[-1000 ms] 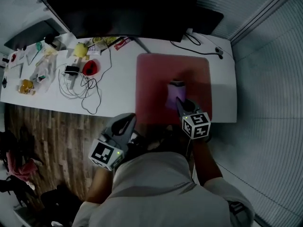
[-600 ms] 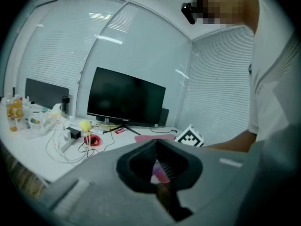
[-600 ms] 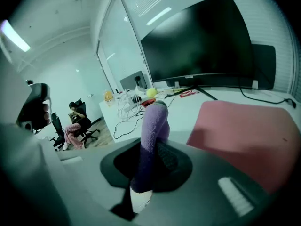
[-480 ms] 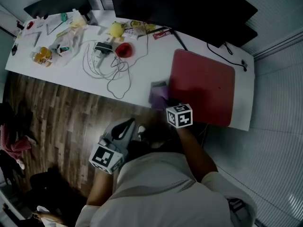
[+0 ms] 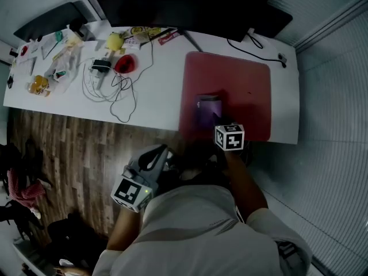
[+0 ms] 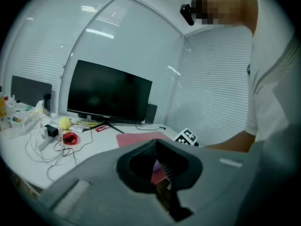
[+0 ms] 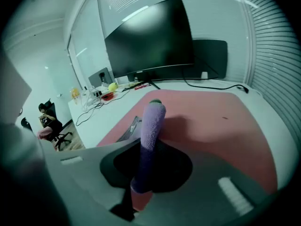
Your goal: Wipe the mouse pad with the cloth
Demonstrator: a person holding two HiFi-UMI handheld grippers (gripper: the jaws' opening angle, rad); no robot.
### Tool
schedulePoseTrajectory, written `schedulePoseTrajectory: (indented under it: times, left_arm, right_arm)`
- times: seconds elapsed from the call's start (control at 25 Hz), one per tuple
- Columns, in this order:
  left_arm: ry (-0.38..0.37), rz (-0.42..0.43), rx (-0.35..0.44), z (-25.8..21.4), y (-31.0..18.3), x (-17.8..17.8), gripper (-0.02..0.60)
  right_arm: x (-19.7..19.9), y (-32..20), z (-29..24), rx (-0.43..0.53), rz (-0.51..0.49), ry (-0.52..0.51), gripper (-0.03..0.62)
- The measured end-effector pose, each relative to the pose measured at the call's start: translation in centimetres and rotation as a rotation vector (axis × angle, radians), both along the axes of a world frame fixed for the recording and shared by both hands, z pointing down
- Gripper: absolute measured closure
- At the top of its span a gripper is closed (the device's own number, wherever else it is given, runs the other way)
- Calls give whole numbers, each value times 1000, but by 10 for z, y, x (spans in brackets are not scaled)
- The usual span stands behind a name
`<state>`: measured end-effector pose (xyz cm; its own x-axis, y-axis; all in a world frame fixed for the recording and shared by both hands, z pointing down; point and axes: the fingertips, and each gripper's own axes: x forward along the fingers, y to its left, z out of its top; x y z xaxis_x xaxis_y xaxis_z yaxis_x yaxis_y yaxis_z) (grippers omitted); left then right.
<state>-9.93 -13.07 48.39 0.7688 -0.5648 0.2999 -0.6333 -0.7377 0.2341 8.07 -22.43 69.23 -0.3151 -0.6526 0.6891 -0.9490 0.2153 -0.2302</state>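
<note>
The red mouse pad [image 5: 241, 91] lies on the right part of the white desk [image 5: 155, 91]. A purple cloth [image 5: 207, 111] rests on the pad's near left part, and my right gripper [image 5: 215, 118] is shut on it. In the right gripper view the cloth [image 7: 151, 135] stands folded between the jaws above the pad [image 7: 221, 126]. My left gripper [image 5: 154, 157] hangs below the desk edge, over the wooden floor, shut with nothing in it. Through its jaws the left gripper view shows the pad [image 6: 141, 138] and a bit of cloth [image 6: 156, 166].
A black monitor [image 5: 178, 4] stands at the desk's back. Left of the pad lie white cables [image 5: 106, 88], a red object [image 5: 123, 64], a yellow object [image 5: 115, 41] and several small items [image 5: 40, 79]. A black cable [image 5: 259, 53] runs behind the pad.
My right gripper has carried the cloth from the pad's left edge back onto the pad's near left part. The left gripper has stayed below the desk.
</note>
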Motion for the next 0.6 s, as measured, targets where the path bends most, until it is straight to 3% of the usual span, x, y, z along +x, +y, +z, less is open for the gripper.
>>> schedulePoseTrajectory:
  times: [0.36,0.6]
  left_arm:
    - [36,82,19,-10,19,143,578]
    - [57,89,25,-7,33,191,578]
  right_arm:
    - [193,45,8,-16,172,79,546]
    - [293,72,11,-31,262,158,546]
